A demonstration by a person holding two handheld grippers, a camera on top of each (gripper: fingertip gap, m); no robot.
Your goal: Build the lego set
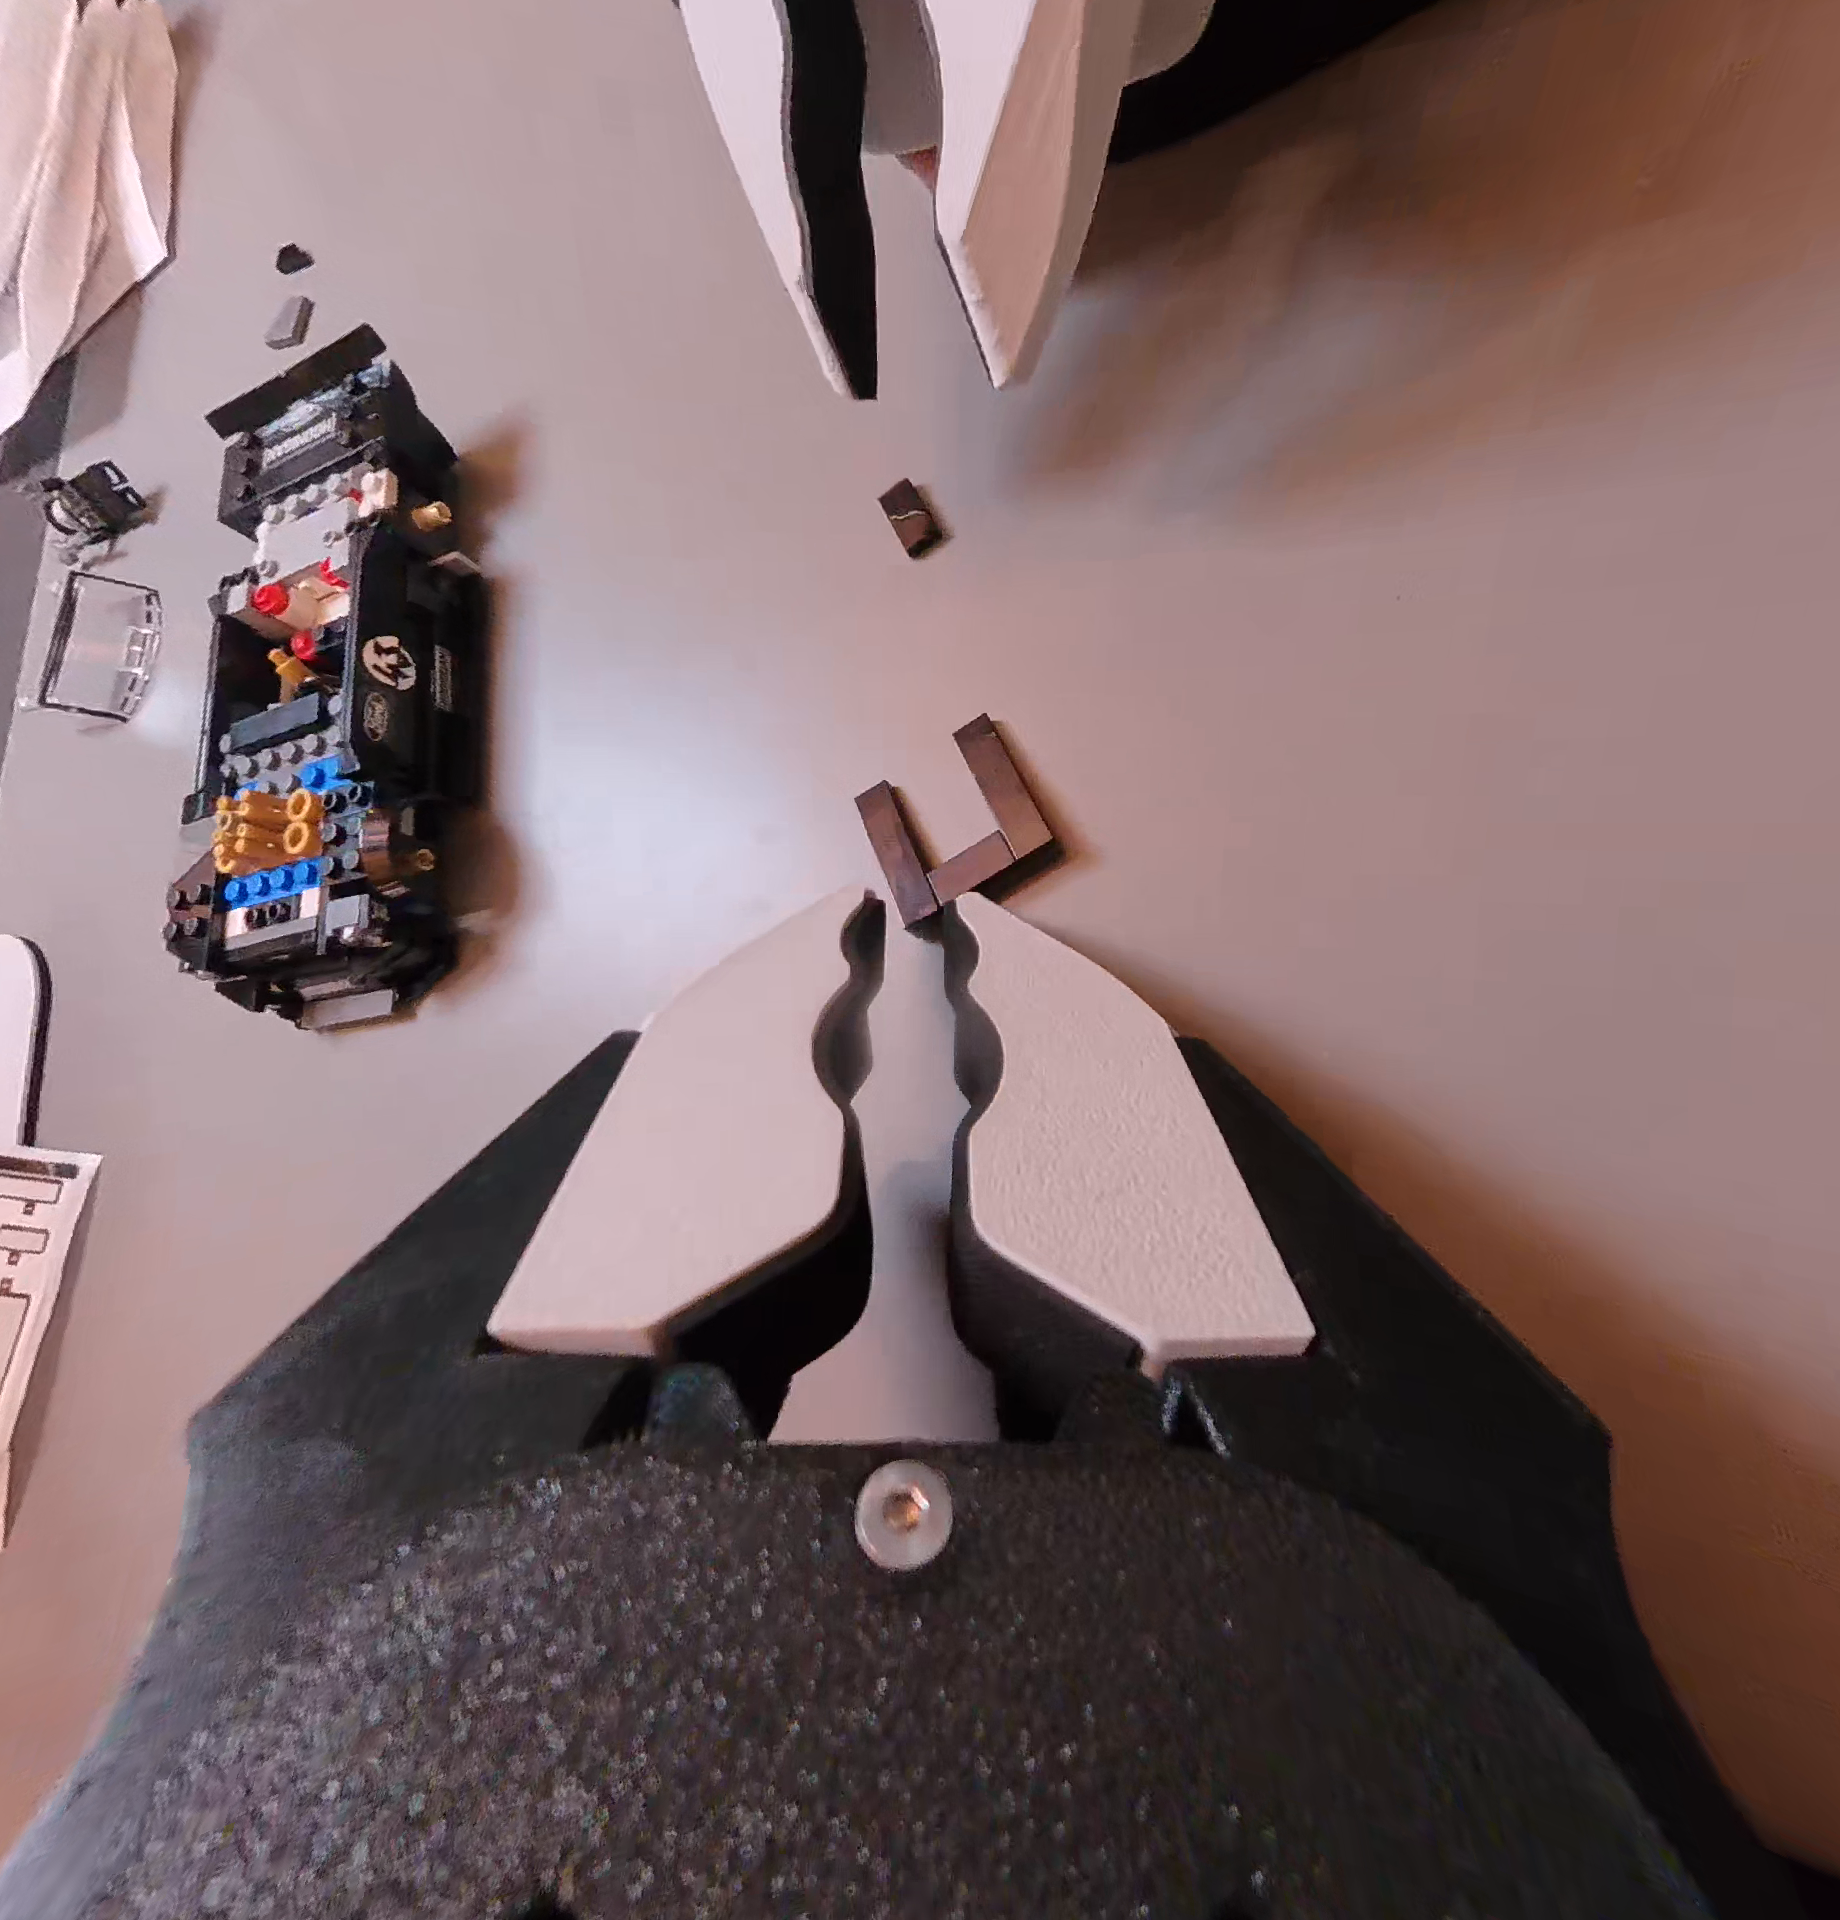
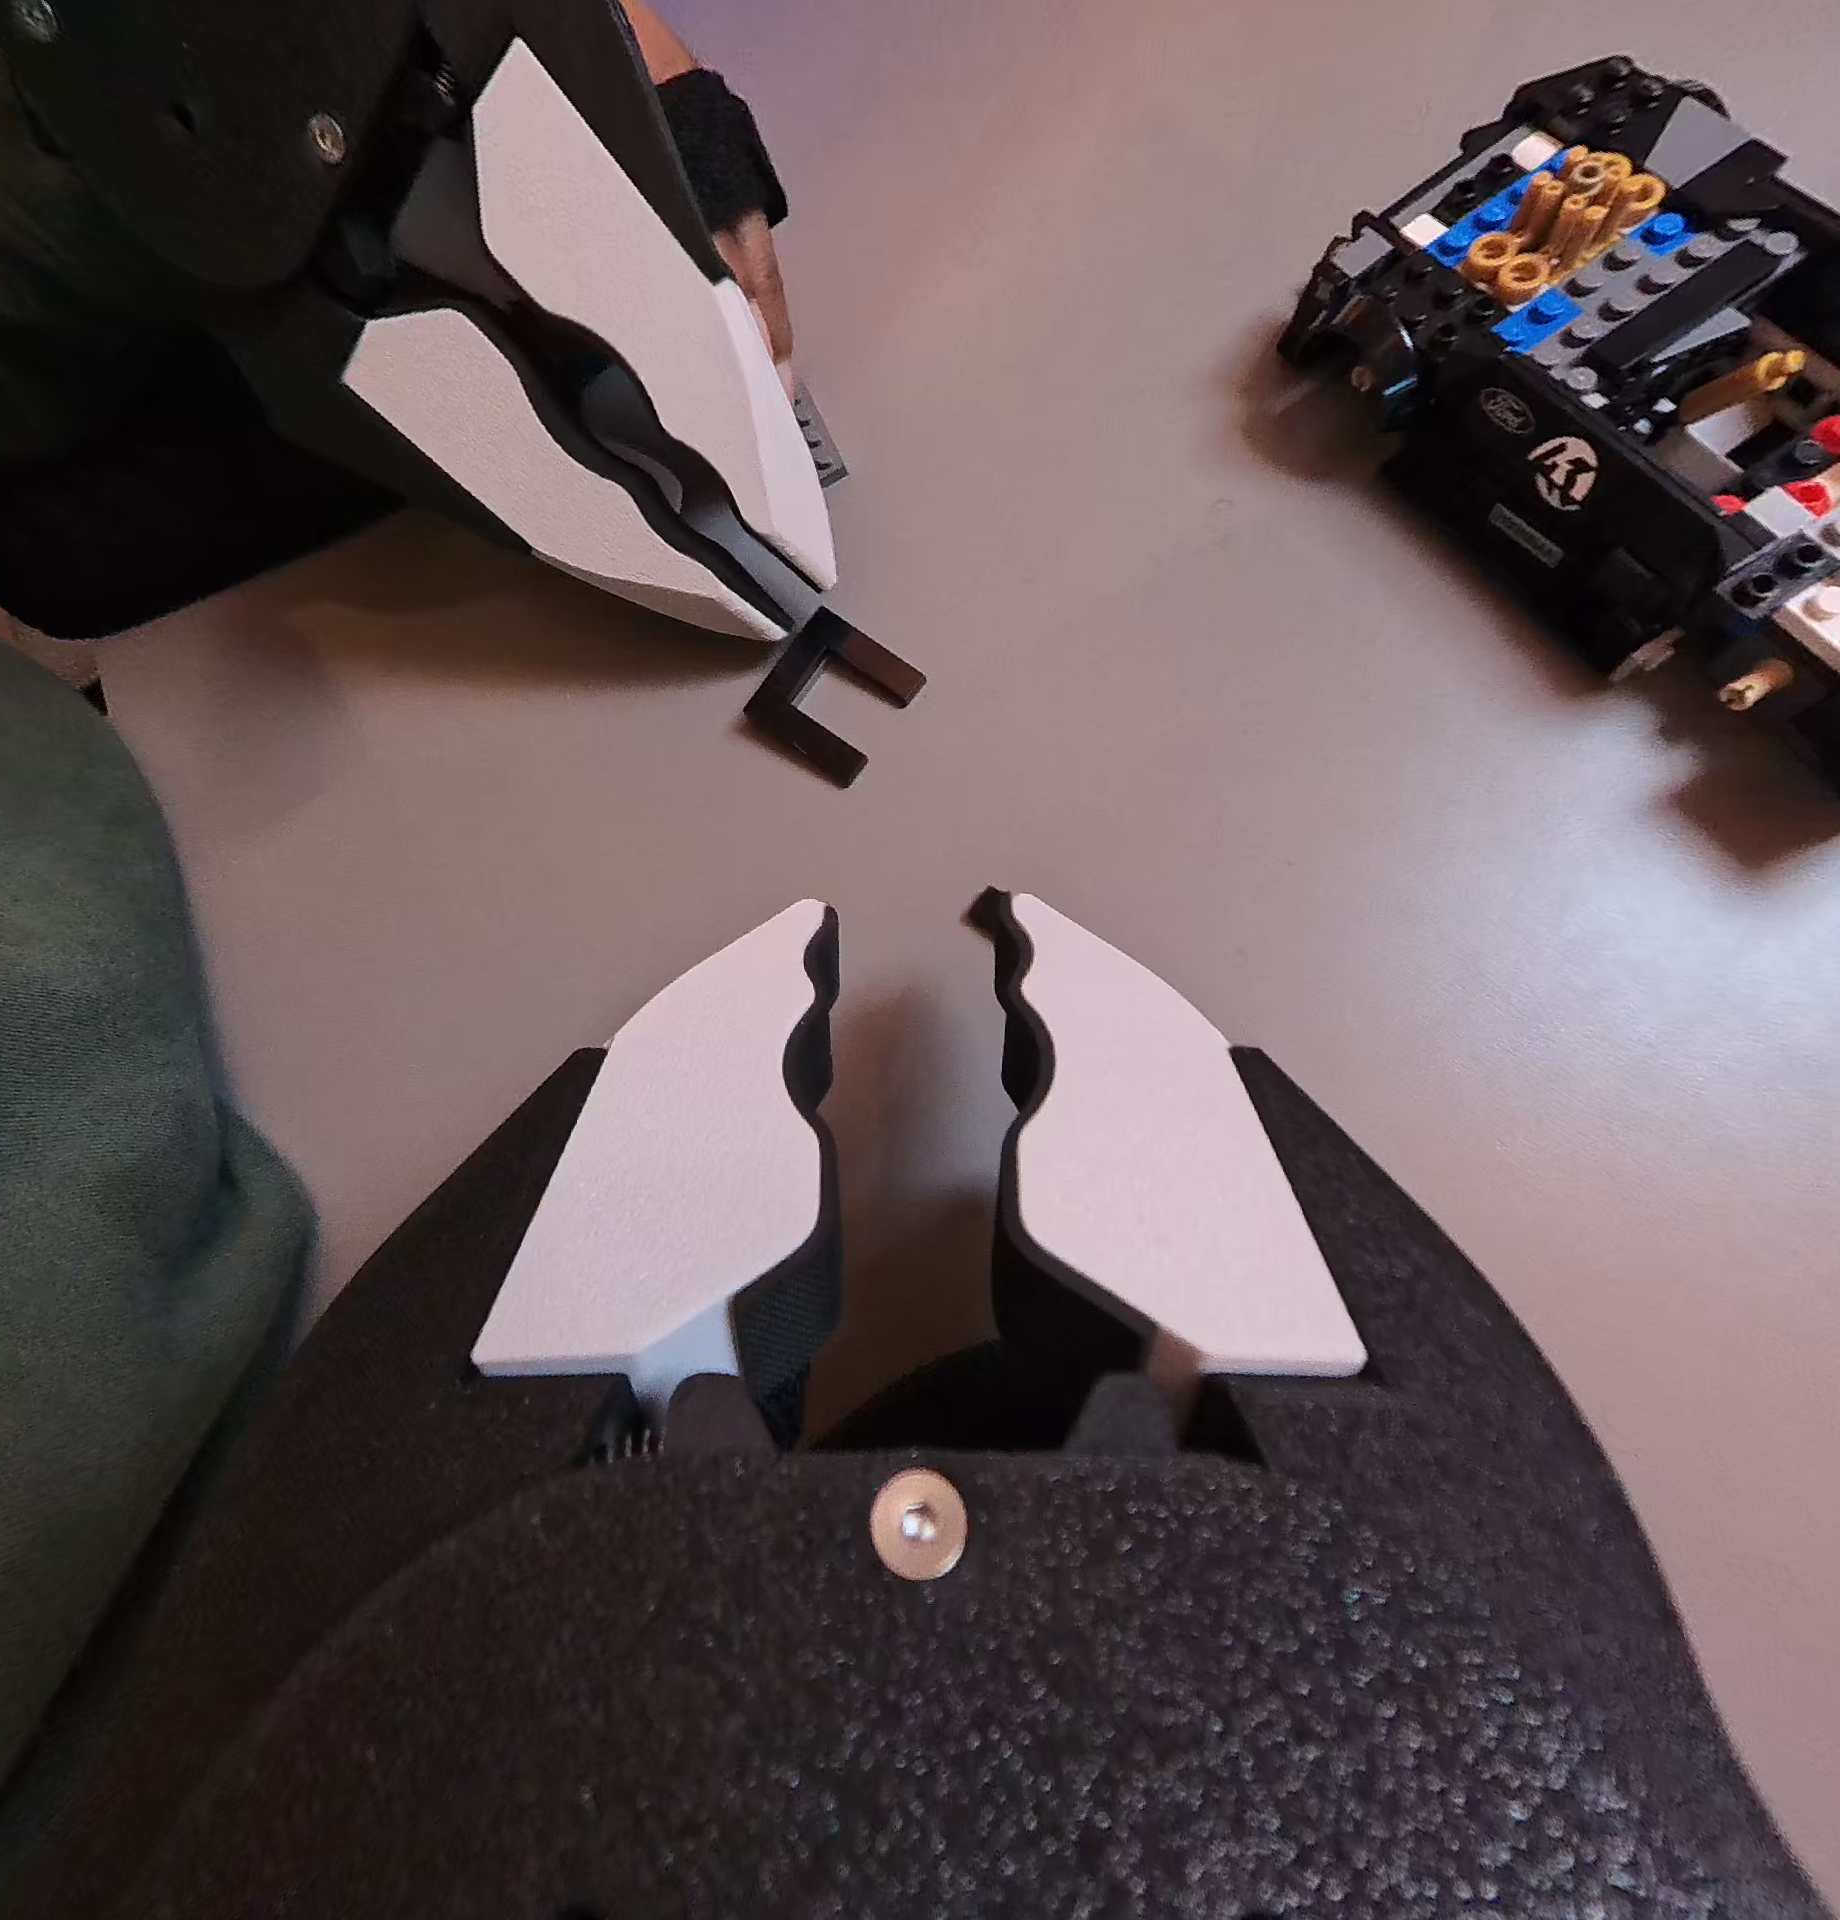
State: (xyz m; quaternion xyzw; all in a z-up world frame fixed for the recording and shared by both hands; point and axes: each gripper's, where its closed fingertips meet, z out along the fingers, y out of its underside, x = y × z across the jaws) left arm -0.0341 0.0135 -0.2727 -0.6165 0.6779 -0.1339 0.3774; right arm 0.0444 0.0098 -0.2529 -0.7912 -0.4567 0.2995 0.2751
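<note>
A part-built black lego car with blue, gold and red parts lies on the grey table; it also shows in the right wrist view. My left gripper is shut on one corner of a black U-shaped piece low at the table surface; the right wrist view shows the same grip on the piece. My right gripper is open and empty, just short of that piece. It hangs at the top of the left wrist view.
A small black brick lies between the grippers. Near the car are a grey tile, a small black part, a clear windscreen and a white bag. A paper sheet lies left. A grey plate sits behind my left gripper. Across from one pair of fingers to the other is roughly 9 cm.
</note>
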